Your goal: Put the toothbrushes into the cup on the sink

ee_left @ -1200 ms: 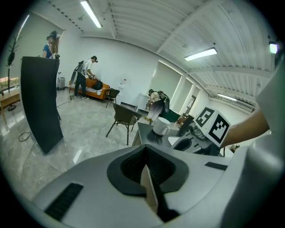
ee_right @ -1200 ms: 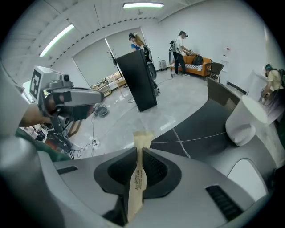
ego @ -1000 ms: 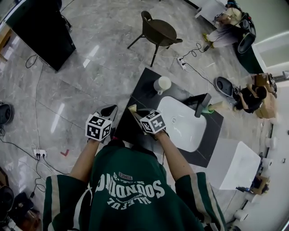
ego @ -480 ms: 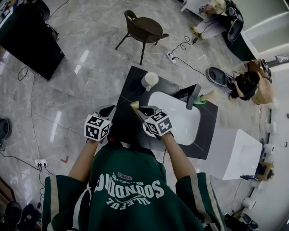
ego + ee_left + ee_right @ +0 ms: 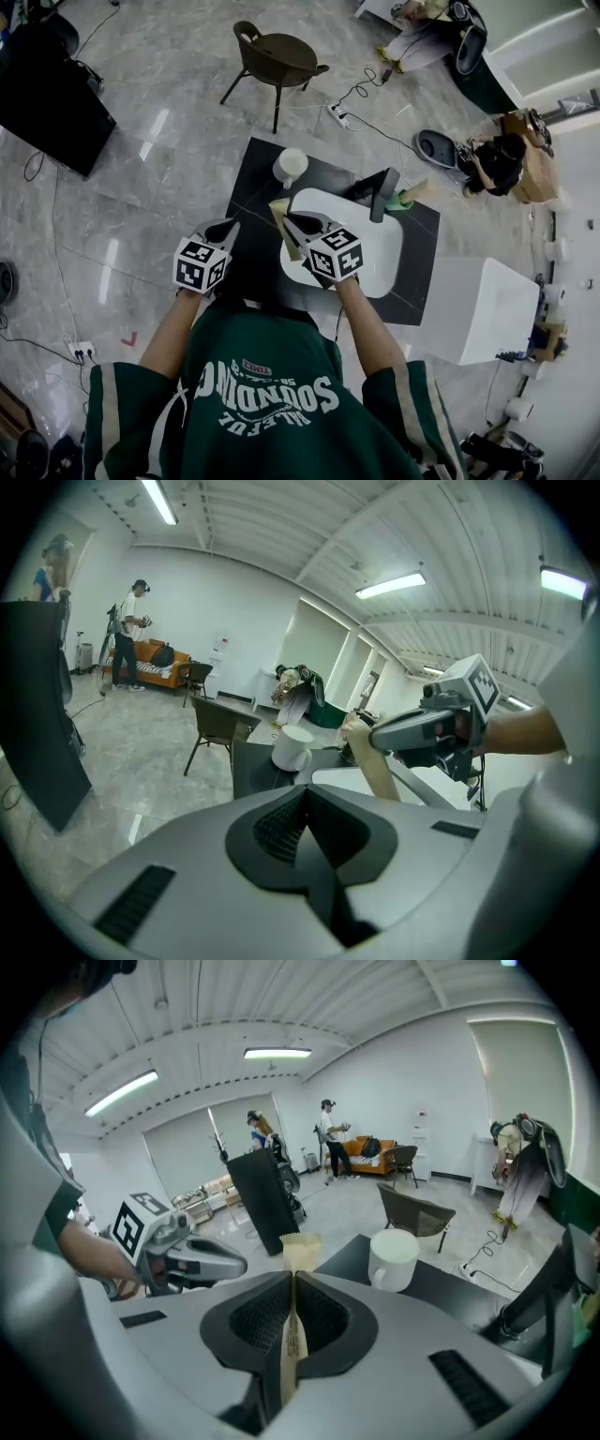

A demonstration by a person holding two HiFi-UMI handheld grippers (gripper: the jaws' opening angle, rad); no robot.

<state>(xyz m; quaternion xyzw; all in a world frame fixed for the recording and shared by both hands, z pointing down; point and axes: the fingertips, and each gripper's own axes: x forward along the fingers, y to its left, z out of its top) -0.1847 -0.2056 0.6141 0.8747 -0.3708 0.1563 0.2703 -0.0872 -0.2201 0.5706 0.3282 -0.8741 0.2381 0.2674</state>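
My right gripper (image 5: 292, 223) is shut on a tan paper-wrapped toothbrush (image 5: 284, 228), its jaws having just closed tighter on it. It holds the wrapped toothbrush above the front left of the white sink basin (image 5: 375, 246). In the right gripper view the toothbrush (image 5: 292, 1327) stands upright between the pads, its top sticking out. The white cup (image 5: 290, 166) with a handle stands on the black counter (image 5: 251, 192) beyond the gripper, also seen as the cup (image 5: 393, 1258). My left gripper (image 5: 225, 229) is shut and empty at the counter's left edge. From it I see the right gripper (image 5: 412, 731) and the cup (image 5: 292, 749).
A dark faucet (image 5: 380, 193) stands behind the basin, with a tan and green item (image 5: 407, 197) beside it. A white cabinet (image 5: 480, 311) stands to the counter's right. A brown chair (image 5: 277, 56) and a black panel (image 5: 45, 98) stand on the tiled floor. People work at the far right.
The right gripper has risen with the wrapped toothbrush and moved from the counter's front edge over the basin's left side. The left gripper has shifted a little along the counter's left edge.
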